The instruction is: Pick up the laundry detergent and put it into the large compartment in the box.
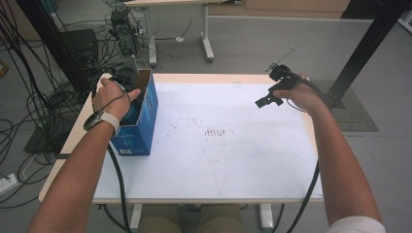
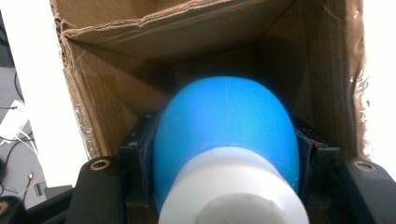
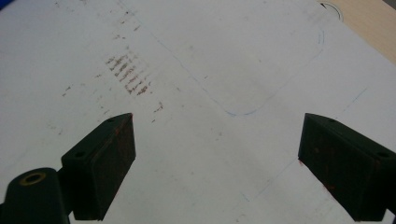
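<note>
Box (image 1: 141, 121) of blue cardboard stands at the table's (image 1: 243, 170) left edge; inside it the left gripper (image 2: 224, 154) pinches a blue bottle (image 2: 226, 121), probably plastic. Right gripper (image 3: 217, 158) hovers spread, well apart from the box.

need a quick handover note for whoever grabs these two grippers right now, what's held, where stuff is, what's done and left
Left gripper: shut on the blue bottle with a white cap, inside the open cardboard box at the table's left edge.
Right gripper: open, holding nothing, above the white table surface on the right side.
Done: the bottle is gripped.
Left, probably: either lift it out of the box or let it go there; the pictures do not settle which.
</note>
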`<state>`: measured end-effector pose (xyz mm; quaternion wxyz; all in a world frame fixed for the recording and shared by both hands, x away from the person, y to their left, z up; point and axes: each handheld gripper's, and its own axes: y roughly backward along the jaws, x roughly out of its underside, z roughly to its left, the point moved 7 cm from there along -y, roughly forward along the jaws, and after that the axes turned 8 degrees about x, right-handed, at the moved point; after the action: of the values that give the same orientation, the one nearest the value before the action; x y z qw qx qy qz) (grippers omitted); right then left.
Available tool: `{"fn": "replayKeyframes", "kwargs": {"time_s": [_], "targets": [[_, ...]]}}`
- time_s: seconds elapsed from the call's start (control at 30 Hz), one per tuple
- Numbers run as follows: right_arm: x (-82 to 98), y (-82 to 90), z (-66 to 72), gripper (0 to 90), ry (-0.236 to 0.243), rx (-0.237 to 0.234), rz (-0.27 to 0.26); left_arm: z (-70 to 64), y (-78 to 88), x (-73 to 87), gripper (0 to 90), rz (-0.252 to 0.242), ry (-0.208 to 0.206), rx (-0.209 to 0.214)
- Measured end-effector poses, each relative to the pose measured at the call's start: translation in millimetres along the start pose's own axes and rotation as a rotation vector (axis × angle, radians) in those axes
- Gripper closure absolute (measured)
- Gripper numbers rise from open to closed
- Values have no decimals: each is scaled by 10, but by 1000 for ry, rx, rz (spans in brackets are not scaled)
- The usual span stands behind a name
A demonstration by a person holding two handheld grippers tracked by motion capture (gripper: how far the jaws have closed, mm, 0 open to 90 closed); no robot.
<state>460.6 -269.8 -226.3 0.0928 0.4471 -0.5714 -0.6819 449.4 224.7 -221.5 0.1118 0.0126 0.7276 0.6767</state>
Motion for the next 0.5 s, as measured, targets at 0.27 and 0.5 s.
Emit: {"fn": "replayKeyframes", "kwargs": {"time_s": [0.27,0.5], "targets": [[0,-13,3,109,-3,-1,3,1,-1,-3,371,0,-2,1],[-11,-24,9,109,1,-3,6,15,-1,3,370,-4,-1,5]]}}
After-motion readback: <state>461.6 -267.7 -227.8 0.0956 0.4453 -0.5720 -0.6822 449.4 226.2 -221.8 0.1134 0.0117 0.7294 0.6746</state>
